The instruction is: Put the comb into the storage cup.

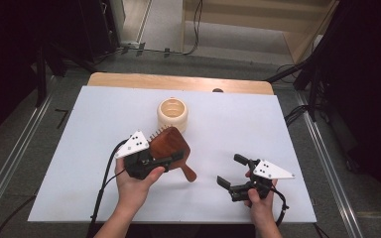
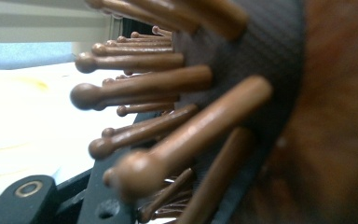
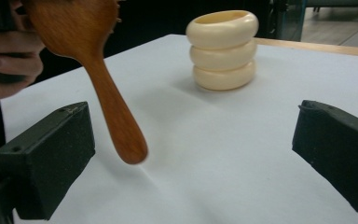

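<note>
A brown wooden hairbrush (image 1: 171,143) hangs just above the white table sheet, its pins pointing back toward the cup and its handle (image 1: 188,171) slanting down to the right. My left gripper (image 1: 171,157) is shut on the brush's head. In the left gripper view the pins (image 2: 168,116) stand very close, over one black finger (image 2: 28,196). My right gripper (image 1: 230,170) stands open near the front right with nothing between its fingers. In its own view, my right gripper (image 3: 193,154) faces the brush handle (image 3: 116,116) and a cream ribbed cup (image 3: 223,49).
The cream cup (image 1: 172,114) stands upright behind the brush, in the middle of the white sheet (image 1: 104,114). A wooden table edge (image 1: 178,82) runs along the back. Dark stands and cables flank the table on both sides.
</note>
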